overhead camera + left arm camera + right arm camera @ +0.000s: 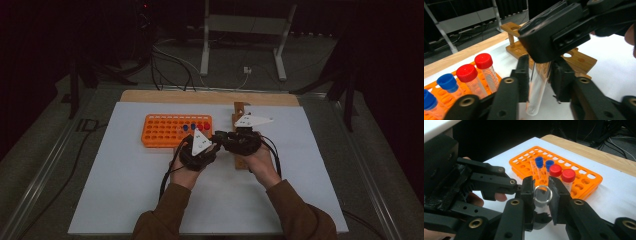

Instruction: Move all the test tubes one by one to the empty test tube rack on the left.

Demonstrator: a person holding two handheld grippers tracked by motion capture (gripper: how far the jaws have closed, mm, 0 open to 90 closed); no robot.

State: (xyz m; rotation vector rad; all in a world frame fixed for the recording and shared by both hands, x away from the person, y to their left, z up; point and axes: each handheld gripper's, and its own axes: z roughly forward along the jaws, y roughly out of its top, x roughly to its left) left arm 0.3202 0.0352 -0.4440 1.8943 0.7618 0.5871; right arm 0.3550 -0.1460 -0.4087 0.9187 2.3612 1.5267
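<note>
While unlabelled, glass tube [536, 87]; left gripper [537, 80], right gripper [541, 195] both clamp it

Dim high view: dark room, only the white mat [125, 190] lit from above, soft and grainy. Both gripper views are brighter; near jaws blur, the glass tube [536, 92] glints.

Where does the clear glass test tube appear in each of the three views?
High view: hidden between the two grippers at centre, not discernible.
Left gripper view: clear test tube at lower centre, slanting between the left gripper jaws.
Right gripper view: its open rim at centre, clamped by the right gripper.
Shared landmark: orange tube rack.
</note>
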